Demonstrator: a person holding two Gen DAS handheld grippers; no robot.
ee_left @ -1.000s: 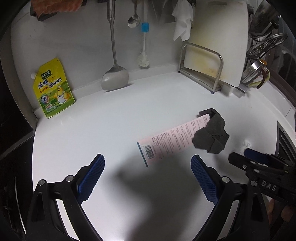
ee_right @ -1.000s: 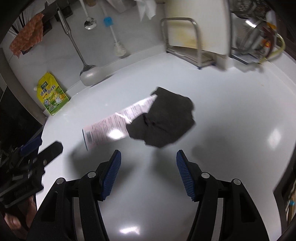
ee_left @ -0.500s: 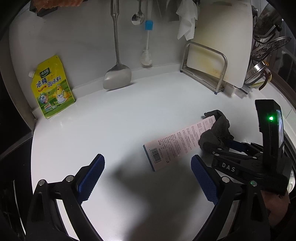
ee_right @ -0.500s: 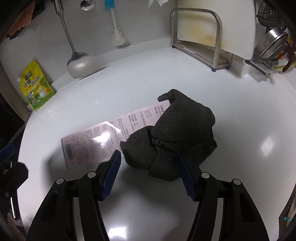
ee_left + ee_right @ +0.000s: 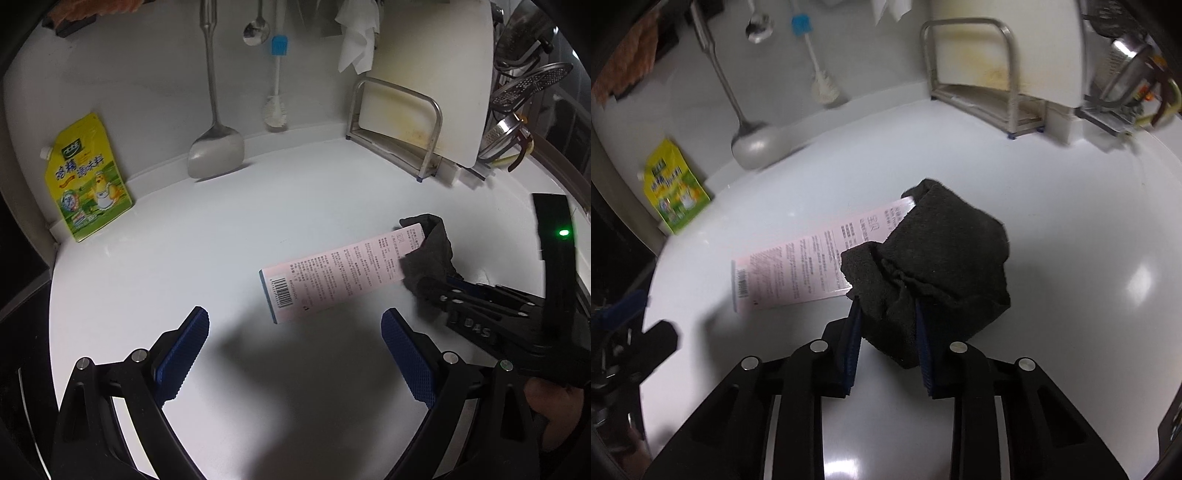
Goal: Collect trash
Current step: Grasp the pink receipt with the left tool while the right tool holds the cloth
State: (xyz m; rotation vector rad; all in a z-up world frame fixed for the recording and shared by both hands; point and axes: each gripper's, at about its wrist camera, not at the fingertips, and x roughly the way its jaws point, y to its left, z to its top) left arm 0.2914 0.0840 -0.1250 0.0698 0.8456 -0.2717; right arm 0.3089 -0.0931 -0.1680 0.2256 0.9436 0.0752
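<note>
A dark grey crumpled cloth lies on the white counter, draped over the right end of a flat pink box with a barcode. My right gripper is shut on the cloth's near edge. In the left wrist view the cloth and pink box lie ahead and to the right. My left gripper is open and empty, just short of the box's barcode end. The right gripper's black body reaches in from the right.
A yellow seasoning pouch leans against the back wall at left. A metal spatula and a bottle brush hang at the wall. A cutting board in a steel rack stands at back right, beside a rack of strainers.
My right gripper moved forward onto the cloth and closed on its near edge. The left gripper stayed open and edged slightly closer to the box.
</note>
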